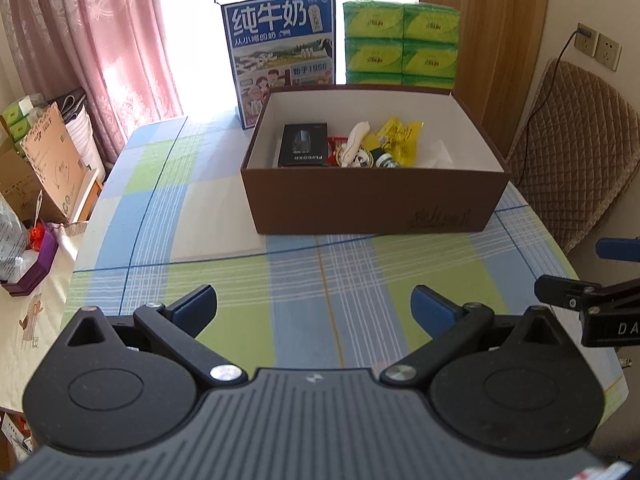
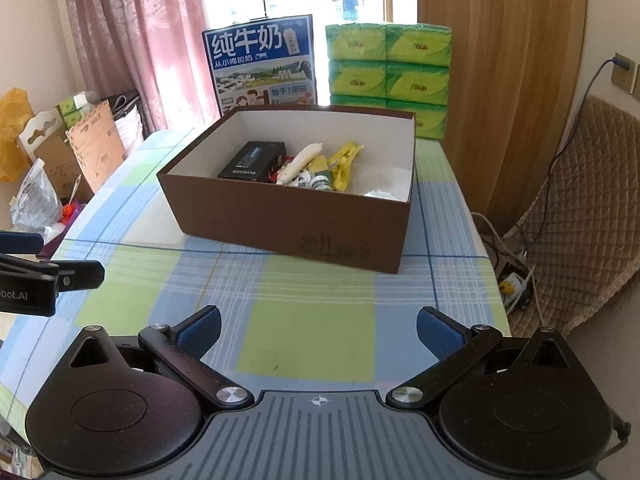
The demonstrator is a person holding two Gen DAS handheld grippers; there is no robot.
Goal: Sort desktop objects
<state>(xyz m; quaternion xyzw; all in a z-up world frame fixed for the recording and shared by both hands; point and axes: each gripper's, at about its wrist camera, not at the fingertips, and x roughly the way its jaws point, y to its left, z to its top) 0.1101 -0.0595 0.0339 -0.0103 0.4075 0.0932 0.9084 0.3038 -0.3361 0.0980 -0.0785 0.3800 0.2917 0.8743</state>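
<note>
Desktop objects, we see from the left wrist, lie inside the brown box (image 1: 372, 204) on the checked tablecloth (image 1: 224, 216): a black carton (image 1: 304, 145), a yellow packet (image 1: 398, 136). Our left gripper (image 1: 314, 306) hovers before it, jaws spread, empty. From the right wrist, our right gripper (image 2: 319, 330) likewise gapes wide over the cloth, near the box.

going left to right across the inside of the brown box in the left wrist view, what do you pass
black box → white cloth bundle → yellow packet → white paper, all lying inside the brown box.
</note>
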